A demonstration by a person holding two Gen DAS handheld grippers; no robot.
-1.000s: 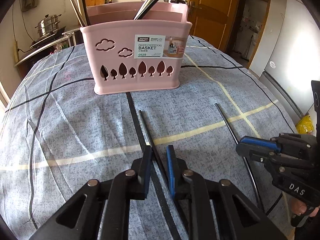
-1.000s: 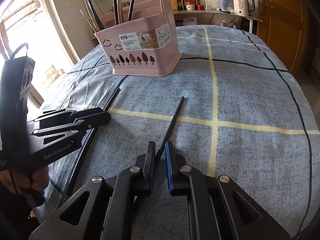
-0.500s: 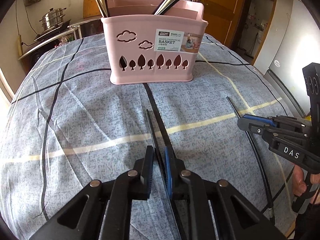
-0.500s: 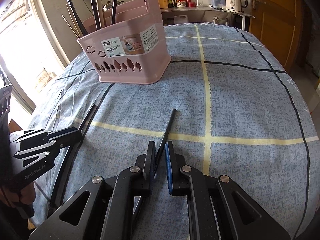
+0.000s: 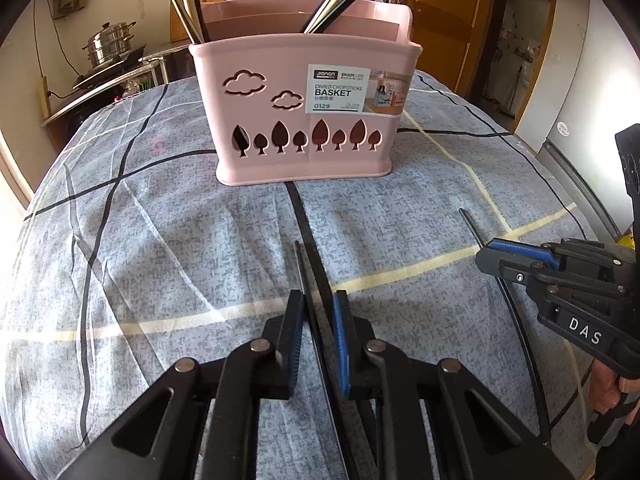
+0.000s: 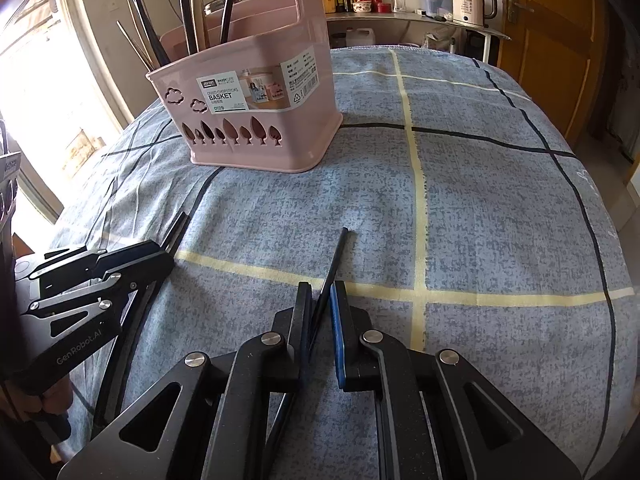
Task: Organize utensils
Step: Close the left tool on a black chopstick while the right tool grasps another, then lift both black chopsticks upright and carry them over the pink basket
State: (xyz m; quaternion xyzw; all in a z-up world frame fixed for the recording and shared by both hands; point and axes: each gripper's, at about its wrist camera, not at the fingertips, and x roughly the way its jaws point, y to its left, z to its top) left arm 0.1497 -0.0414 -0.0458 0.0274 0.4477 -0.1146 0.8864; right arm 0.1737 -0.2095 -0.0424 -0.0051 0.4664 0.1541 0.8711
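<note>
A pink divided basket (image 5: 308, 120) stands on the checked cloth, with several chopsticks and utensil handles upright in it; it also shows in the right wrist view (image 6: 256, 120). My left gripper (image 5: 318, 300) is shut on a black chopstick (image 5: 304, 264) that points toward the basket. My right gripper (image 6: 320, 292) is shut on a second black chopstick (image 6: 336, 256), whose tip points forward over the cloth. In the left wrist view the right gripper (image 5: 520, 258) sits at the right with its chopstick (image 5: 472, 226). In the right wrist view the left gripper (image 6: 132, 256) sits at the left.
The blue-grey checked cloth (image 6: 500, 220) covers a rounded table. A counter with a kettle (image 6: 468, 2) and bottles stands behind. A steel pot (image 5: 110, 42) sits on a stove at the back left. A wooden door (image 5: 448, 20) stands at the right.
Both grippers have risen and moved closer to the basket, each carrying its chopstick off the cloth. The basket looks larger in both views.
</note>
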